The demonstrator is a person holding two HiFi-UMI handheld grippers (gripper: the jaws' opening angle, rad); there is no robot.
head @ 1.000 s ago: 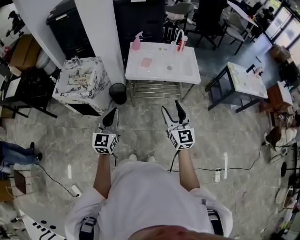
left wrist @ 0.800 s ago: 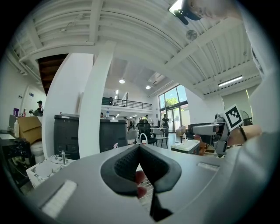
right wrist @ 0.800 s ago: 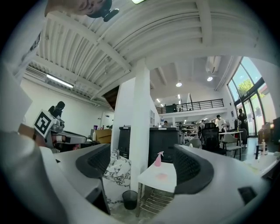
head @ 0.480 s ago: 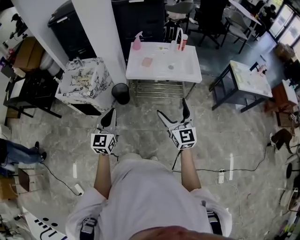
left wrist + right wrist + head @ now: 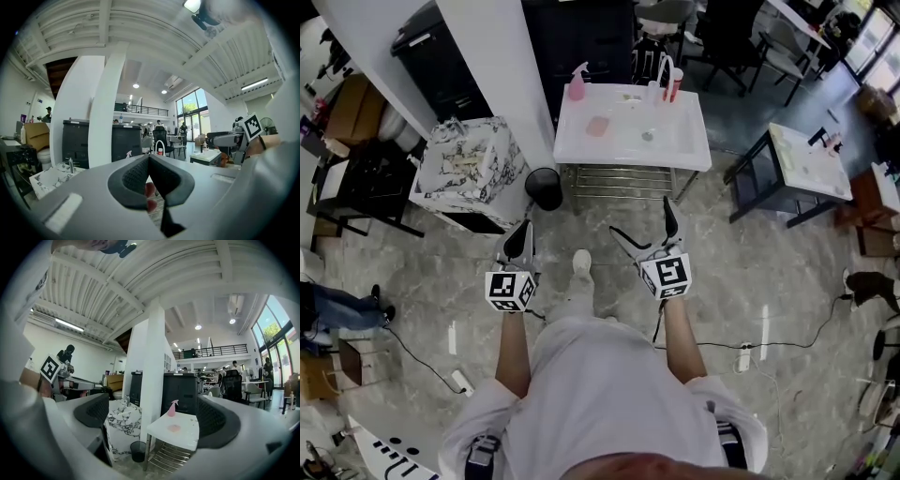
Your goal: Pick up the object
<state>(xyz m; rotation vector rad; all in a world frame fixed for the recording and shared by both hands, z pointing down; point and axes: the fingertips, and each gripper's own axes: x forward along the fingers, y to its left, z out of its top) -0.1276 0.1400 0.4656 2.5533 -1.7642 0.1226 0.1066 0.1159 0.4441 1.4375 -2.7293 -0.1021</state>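
Note:
A white table [image 5: 675, 155] stands ahead of me on the tiled floor. On it are a pink spray bottle [image 5: 577, 82], a flat pink pad [image 5: 597, 126], a small grey piece [image 5: 648, 136] and a red cup [image 5: 676, 84]. Both grippers hang in the air well short of the table. My left gripper [image 5: 522, 228] is shut with nothing in it, its pads meeting in the left gripper view [image 5: 149, 159]. My right gripper [image 5: 642, 217] is opening, its jaws spread wide and nothing between them. Through that gap the right gripper view shows the spray bottle [image 5: 172, 408] and the pad [image 5: 174, 428].
A white pillar [image 5: 502, 75] rises left of the table, with a black bin [image 5: 544, 187] at its foot and a marble-patterned box [image 5: 464, 169] beside it. A dark side table [image 5: 806, 164] stands to the right. Cables [image 5: 741, 345] cross the floor.
My right gripper's jaws have spread much wider. The person has stepped forward, and a shoe now shows between the grippers. The left gripper stays shut.

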